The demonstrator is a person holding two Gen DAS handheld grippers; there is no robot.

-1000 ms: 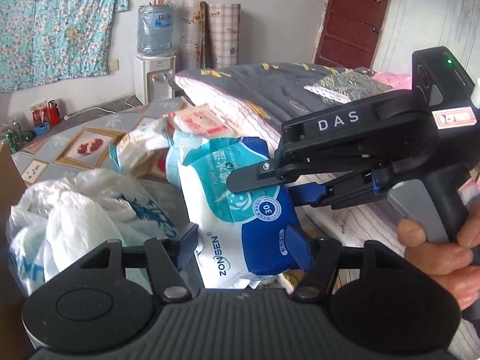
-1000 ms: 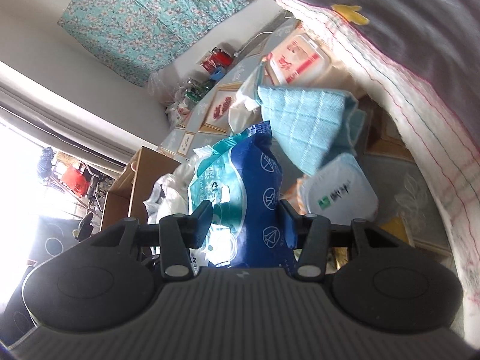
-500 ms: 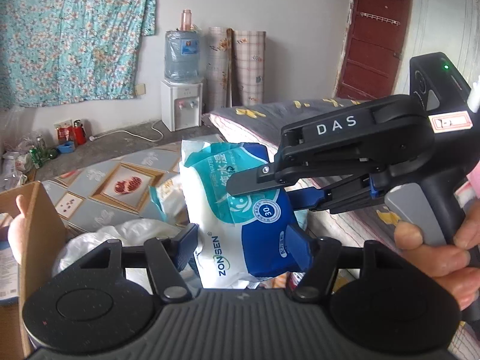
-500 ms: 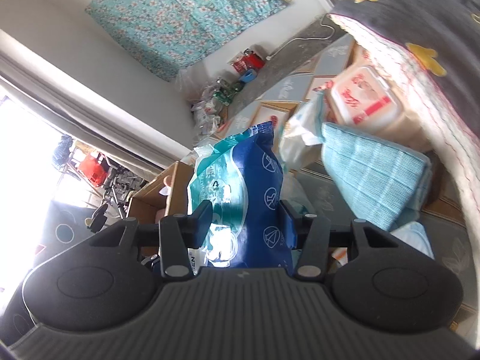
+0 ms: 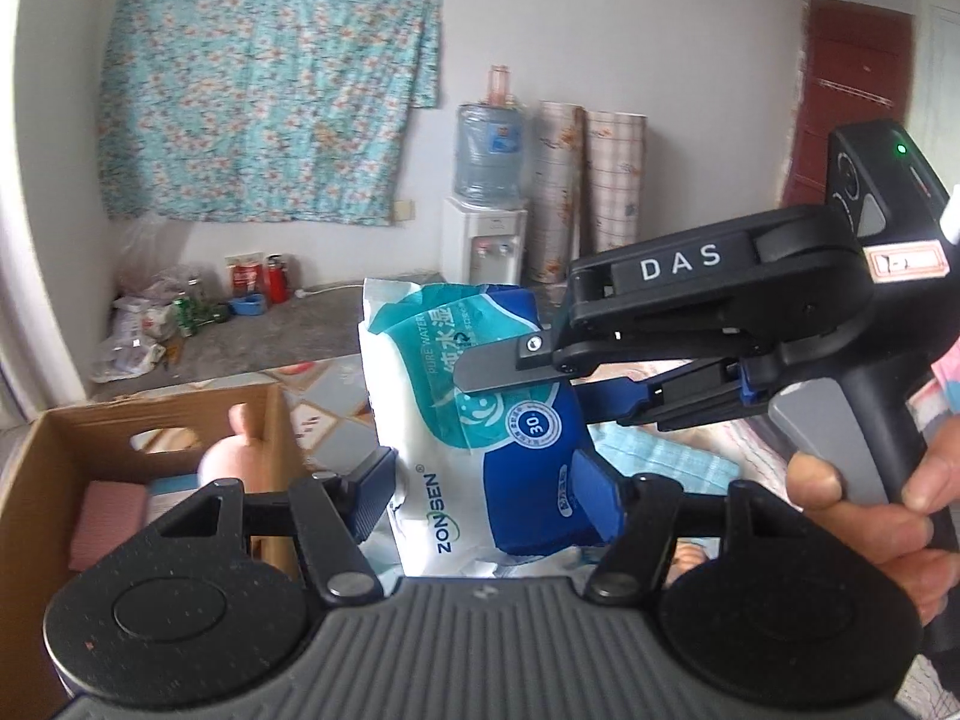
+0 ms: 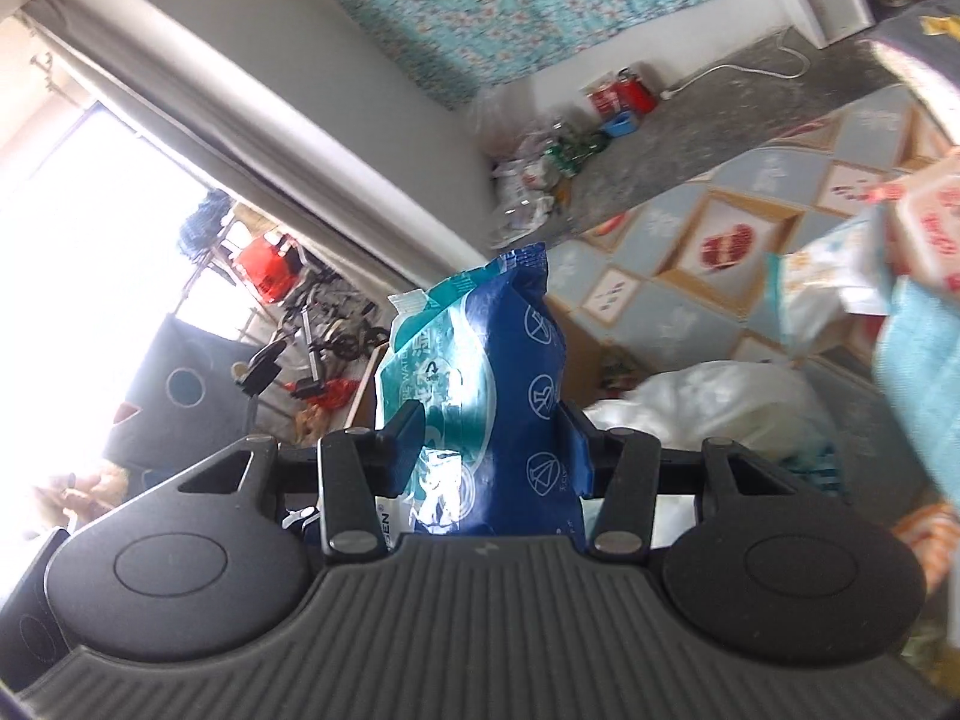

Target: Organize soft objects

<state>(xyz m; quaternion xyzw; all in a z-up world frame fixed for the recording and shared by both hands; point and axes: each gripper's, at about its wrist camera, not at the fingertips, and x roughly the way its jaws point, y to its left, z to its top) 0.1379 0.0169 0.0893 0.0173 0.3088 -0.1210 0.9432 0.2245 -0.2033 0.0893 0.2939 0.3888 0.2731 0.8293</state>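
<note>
— What are they holding up there?

— A pack of wet wipes (image 5: pixel 480 420), blue and white. The right gripper (image 6: pixel 489 450) is pinching it across the middle with both fingers, and the left gripper (image 5: pixel 480 498) is bracketing its lower end — those fingers are sitting at either edge of the pack, though I cannot tell whether they are actually pressing on it.

— So it's up in the air?

— Yes, hanging between the two grippers, just beside the open cardboard box (image 5: pixel 150 438) on the left, with a bed and other soft packs off to the right.

— Is it looking tricky to handle?

— I'm guessing it's fairly light and squashy. The film wrapper is glossy, so it's probably slippery, and the pack is bulging a little where the right fingers are squeezing it. Taking hold across the fat middle seems wisest — the crimped end seams would likely slide or crumple.
</note>
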